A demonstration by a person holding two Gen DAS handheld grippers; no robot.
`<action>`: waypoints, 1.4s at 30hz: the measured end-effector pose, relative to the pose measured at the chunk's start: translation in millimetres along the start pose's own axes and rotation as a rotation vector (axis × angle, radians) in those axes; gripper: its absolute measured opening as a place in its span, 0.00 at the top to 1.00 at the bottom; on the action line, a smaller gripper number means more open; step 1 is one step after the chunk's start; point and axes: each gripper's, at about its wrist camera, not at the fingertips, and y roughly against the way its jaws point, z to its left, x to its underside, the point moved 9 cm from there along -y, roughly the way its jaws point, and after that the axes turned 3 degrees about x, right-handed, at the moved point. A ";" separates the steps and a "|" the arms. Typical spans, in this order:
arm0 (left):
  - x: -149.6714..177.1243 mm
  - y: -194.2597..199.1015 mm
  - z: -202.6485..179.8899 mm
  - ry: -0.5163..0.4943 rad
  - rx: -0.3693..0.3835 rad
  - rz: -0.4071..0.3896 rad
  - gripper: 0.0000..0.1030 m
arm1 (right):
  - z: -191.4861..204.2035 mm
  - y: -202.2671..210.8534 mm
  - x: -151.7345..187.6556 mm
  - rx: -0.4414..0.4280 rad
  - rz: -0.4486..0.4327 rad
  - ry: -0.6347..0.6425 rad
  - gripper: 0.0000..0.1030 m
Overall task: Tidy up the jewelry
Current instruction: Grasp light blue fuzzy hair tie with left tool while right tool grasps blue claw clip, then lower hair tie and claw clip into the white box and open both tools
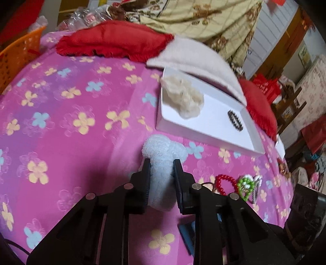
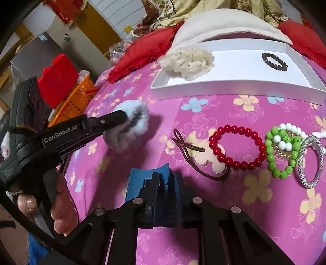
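Note:
My left gripper (image 1: pixel 162 163) is shut on a fluffy pale blue scrunchie (image 1: pixel 163 152), held just above the pink flowered bedspread; it also shows in the right wrist view (image 2: pixel 130 124). A white tray (image 1: pixel 209 135) lies ahead to the right, holding a cream scrunchie (image 1: pixel 184 97) and a dark bead bracelet (image 1: pixel 235 120). My right gripper (image 2: pixel 166 177) is shut, with blue pads together and nothing between them. Ahead of it lie a brown hair tie with a pink charm (image 2: pixel 205 161), a red bead bracelet (image 2: pixel 237 146), a green and white bead bracelet (image 2: pixel 282 150) and a silver bangle (image 2: pixel 310 163).
Red cushions (image 1: pixel 110 40) and a white pillow (image 1: pixel 195 59) lie behind the tray. An orange plastic basket (image 1: pixel 18 59) stands at the bed's left edge. A patterned quilt (image 1: pixel 203 18) is piled at the back.

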 end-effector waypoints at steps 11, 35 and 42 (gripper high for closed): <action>-21.9 9.1 -22.1 0.001 0.034 -0.034 0.80 | -43.3 70.8 -86.4 0.032 -0.199 -0.018 0.86; -84.1 -85.0 -71.0 -0.113 -0.045 0.030 0.60 | -170.8 19.8 -161.8 0.193 -0.197 -0.175 0.60; -51.4 -12.2 -59.7 -0.047 -0.051 -0.044 0.39 | -164.8 85.4 -95.6 0.195 -0.210 -0.061 0.55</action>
